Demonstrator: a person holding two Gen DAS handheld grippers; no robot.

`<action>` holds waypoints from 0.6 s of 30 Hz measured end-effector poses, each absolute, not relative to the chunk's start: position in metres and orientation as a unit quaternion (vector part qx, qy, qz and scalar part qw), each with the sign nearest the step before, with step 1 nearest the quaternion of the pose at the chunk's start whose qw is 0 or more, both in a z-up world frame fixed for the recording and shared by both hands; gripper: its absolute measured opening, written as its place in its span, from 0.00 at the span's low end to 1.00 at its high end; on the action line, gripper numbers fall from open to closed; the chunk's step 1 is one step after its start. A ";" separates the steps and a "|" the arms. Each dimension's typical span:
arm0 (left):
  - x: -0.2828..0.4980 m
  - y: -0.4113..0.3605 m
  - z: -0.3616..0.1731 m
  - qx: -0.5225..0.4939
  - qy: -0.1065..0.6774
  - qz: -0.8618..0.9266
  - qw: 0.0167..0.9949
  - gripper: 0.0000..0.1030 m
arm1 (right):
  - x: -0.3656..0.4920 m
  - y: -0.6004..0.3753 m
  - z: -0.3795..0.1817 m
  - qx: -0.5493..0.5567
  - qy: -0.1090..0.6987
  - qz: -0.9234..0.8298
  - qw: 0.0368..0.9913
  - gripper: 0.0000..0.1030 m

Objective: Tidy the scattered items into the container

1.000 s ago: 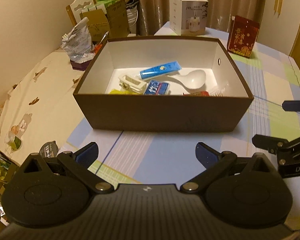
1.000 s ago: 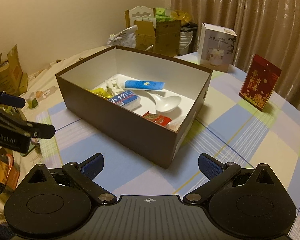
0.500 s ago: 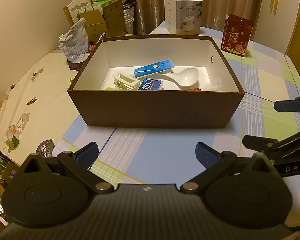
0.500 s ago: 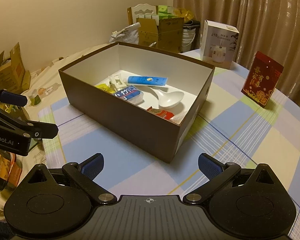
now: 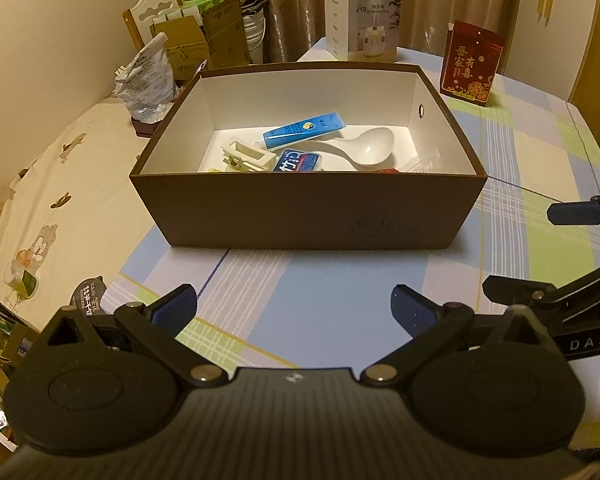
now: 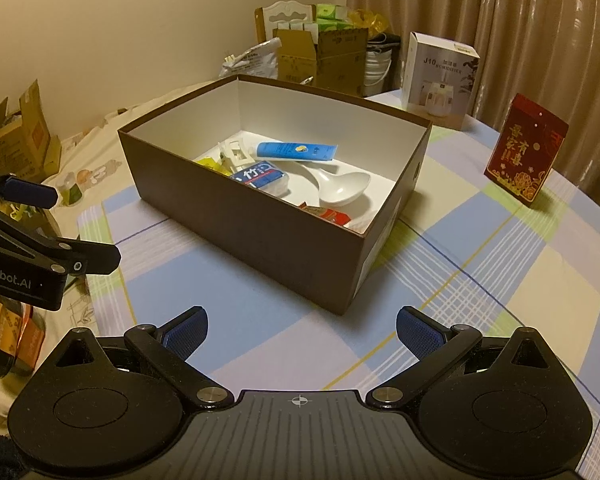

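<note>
A brown cardboard box [image 5: 308, 212] [image 6: 260, 236] with a white inside stands on the checked tablecloth. Inside lie a blue tube [image 5: 304, 130] [image 6: 296, 150], a white spoon [image 5: 364, 152] [image 6: 340, 186], a blue tissue pack [image 5: 296, 160] [image 6: 260, 174], a white clip [image 5: 246, 154], yellow sachets [image 6: 212, 164] and a red sachet [image 6: 326, 214]. My left gripper [image 5: 294, 310] hangs open and empty in front of the box. My right gripper [image 6: 300, 330] is open and empty too, off the box's near right corner.
A white humidifier carton [image 5: 362, 22] [image 6: 440, 80] and a red envelope pack [image 5: 472, 64] [image 6: 526, 148] stand on the table behind the box. Cardboard boxes and bags [image 5: 188, 40] crowd the far left. A bed with a printed sheet [image 5: 40, 184] runs along the table's left.
Both grippers have drawn back and up from the box, so it looks smaller and farther. Its contents have not moved. Both stay open.
</note>
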State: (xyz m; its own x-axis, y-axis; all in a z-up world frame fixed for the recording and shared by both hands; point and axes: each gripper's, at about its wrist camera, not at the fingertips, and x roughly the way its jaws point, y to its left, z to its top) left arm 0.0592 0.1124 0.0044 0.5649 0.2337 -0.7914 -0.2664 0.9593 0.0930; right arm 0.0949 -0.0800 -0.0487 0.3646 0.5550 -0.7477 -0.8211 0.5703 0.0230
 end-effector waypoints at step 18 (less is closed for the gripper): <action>0.060 0.112 -0.004 -0.013 0.452 0.140 0.881 0.99 | 0.093 -0.079 -0.051 -0.185 0.372 0.426 0.804 1.00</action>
